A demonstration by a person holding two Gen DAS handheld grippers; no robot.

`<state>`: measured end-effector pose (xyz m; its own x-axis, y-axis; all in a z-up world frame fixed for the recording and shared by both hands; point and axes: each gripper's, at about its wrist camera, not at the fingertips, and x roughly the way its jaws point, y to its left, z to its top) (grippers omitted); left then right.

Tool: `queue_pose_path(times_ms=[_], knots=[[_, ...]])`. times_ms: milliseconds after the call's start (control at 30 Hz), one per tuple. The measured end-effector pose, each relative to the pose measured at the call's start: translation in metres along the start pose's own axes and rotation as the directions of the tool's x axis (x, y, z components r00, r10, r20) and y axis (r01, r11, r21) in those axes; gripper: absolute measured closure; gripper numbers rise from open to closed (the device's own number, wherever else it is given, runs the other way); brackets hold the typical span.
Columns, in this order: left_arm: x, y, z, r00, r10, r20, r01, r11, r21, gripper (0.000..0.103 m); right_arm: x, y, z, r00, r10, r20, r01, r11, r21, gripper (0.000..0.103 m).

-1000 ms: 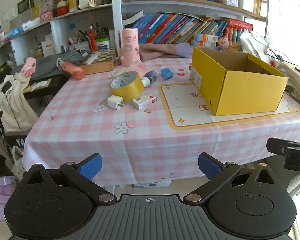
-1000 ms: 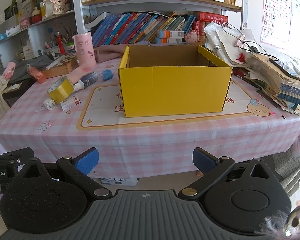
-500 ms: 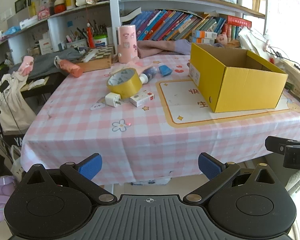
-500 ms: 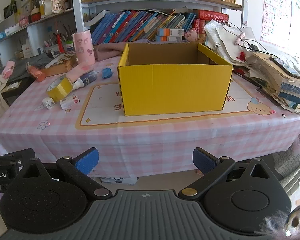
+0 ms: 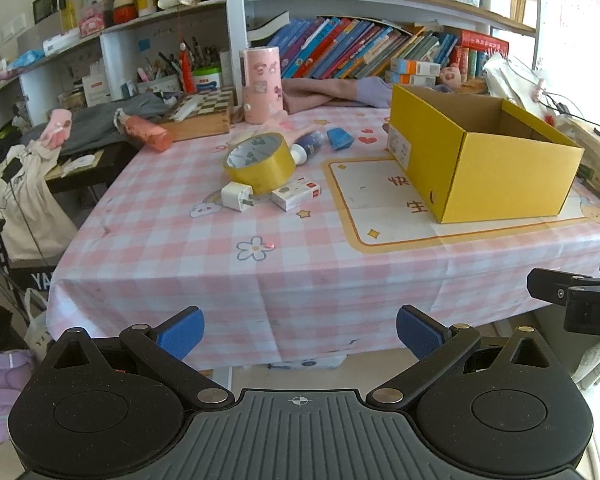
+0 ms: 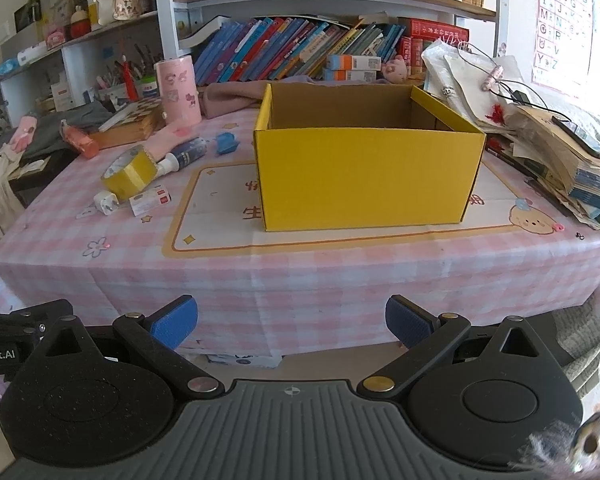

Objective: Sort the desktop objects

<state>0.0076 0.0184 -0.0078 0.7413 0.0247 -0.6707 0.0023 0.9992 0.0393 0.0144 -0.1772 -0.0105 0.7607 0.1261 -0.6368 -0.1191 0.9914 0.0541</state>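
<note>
Yellow box (image 6: pixel 366 178): it stands open-topped on the printed mat (image 6: pixel 216 216) at the middle of the bench, and no object shows inside from these views.
Tape roll (image 5: pixel 260 162): yellow, it lies tilted on the left part of the bench, well apart from the box.
White charger (image 5: pixel 237 196): just beside the tape roll, on its near side.
Small white and red box (image 5: pixel 296 195): it lies flat next to the charger, right of it.
Blue bottle (image 5: pixel 308 145): it lies on its side behind the tape roll, the white cap close to the roll.
Blue small object (image 5: pixel 340 138): it sits right of the bottle, between the bottle and the yellow box.
Pink cylinder (image 5: pixel 260 85): upright near the far edge, beside a chessboard case (image 5: pixel 202 114).
Bench (image 5: pixel 300 280): the pink checked cloth hangs over the near edge; a wide bare strip runs along the front, between this edge and all the things.
Right side: a pile of books and papers (image 6: pixel 560 148) crowds the right edge, near the box.
Left gripper (image 5: pixel 300 326): it hovers in front of the near edge, below the bench top; jaws spread wide, holding nothing.
Right gripper (image 6: pixel 292 320): the same height in front of the box; jaws also spread wide and empty.
</note>
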Motion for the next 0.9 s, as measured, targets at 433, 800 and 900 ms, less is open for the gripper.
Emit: queue_pose_path(times_ms=[433,800,900], knots=[[-0.001,0.019,-0.001,1.0,0.017,-0.006,-0.018,1.0,-0.019,0.0,0.003,0.02,0.005,0.999,0.037,0.003,-0.037,0.998,-0.047,0.002],[-0.008,0.04,-0.005,0.997,0.071,0.009,-0.07,0.996,-0.047,0.0,0.018,0.048,0.015,0.993,0.122,0.008,-0.12,0.987,-0.105,0.002],[-0.009,0.045,-0.004,0.996,0.088,0.02,-0.087,0.995,-0.05,0.0,0.024,0.057,0.019,0.989,0.15,0.005,-0.148,0.981,-0.124,0.002]])
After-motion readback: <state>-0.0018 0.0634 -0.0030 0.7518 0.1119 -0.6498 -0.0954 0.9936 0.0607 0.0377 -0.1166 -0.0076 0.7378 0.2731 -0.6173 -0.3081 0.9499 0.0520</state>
